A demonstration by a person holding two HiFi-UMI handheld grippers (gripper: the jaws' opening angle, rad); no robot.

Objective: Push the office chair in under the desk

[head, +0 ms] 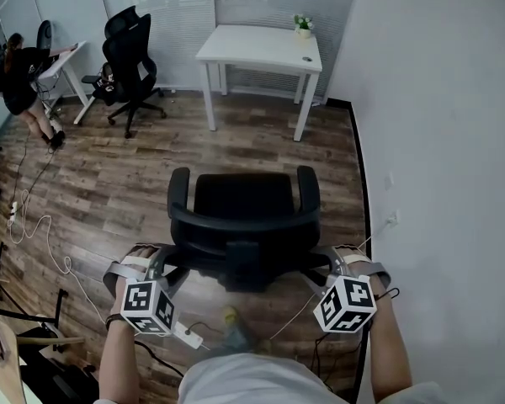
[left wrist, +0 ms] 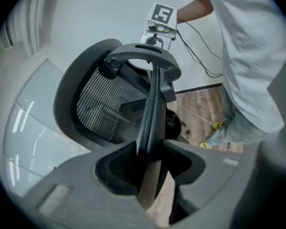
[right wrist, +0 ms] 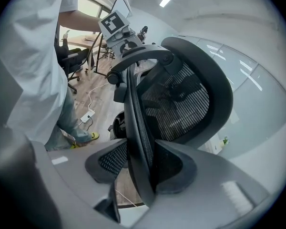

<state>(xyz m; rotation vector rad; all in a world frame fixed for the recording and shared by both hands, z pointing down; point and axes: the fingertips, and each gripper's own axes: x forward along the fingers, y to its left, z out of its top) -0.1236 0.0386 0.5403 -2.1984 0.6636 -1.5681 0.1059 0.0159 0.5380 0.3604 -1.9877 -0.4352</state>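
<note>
Mesh chair back (right wrist: 181, 99), seemingly matt

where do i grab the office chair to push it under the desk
Grip the backrest by its thin side rims, one each side, from behind: its back is toward you, the seat points at the desk, and the rims fit between jaws.

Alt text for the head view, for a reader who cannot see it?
From above, a black office chair stands on the wood floor, its backrest edges held by the left hand-held gripper and right hand-held gripper. A white desk stands ahead.
</note>
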